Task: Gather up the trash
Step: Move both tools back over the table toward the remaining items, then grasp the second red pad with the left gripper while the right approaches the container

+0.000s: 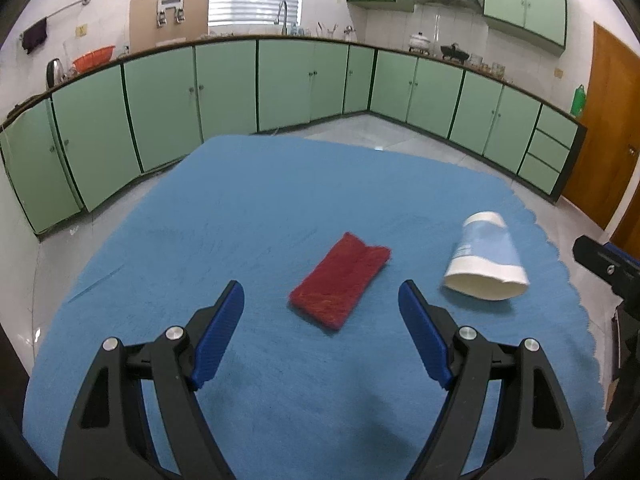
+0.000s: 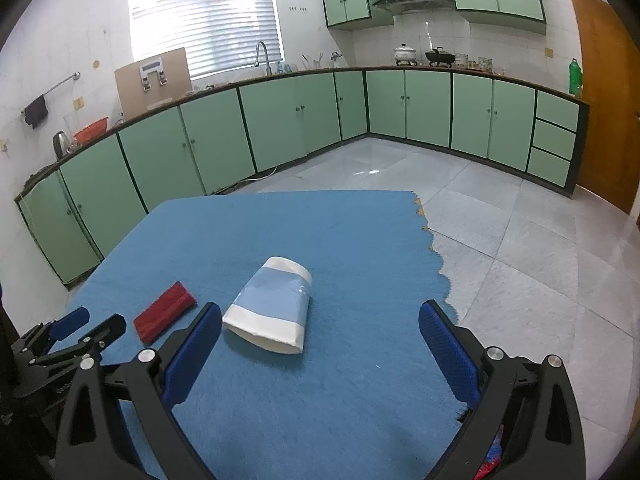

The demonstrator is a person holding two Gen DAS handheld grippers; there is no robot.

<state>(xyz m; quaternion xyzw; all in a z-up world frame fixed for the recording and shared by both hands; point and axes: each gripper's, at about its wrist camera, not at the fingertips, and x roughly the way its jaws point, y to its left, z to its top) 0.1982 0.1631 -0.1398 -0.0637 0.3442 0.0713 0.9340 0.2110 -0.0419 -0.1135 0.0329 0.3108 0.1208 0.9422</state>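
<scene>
lying flat on the blue cloth (image 1: 280, 208) is a red rag (image 1: 340, 286) - it sits a bit past the left gripper (image 1: 322, 300), right in line with the gap between its blue fingers (image 1: 224, 320). that claw is spread wide and holds nothing. next, to the right of the rag, a squashed paper cup (image 1: 486, 260) lies on its side, white with a light blue band, its open mouth turned toward the cameras. the cup and the rag are near each other but not touching. further right, the right gripper (image 2: 320, 326) hangs over the cloth with its claw spread wide too - nothing is in it. the cup rests just past its left finger (image 2: 196, 344), apart from it. behind the cloth stand green cabinets (image 2: 272, 120).
</scene>
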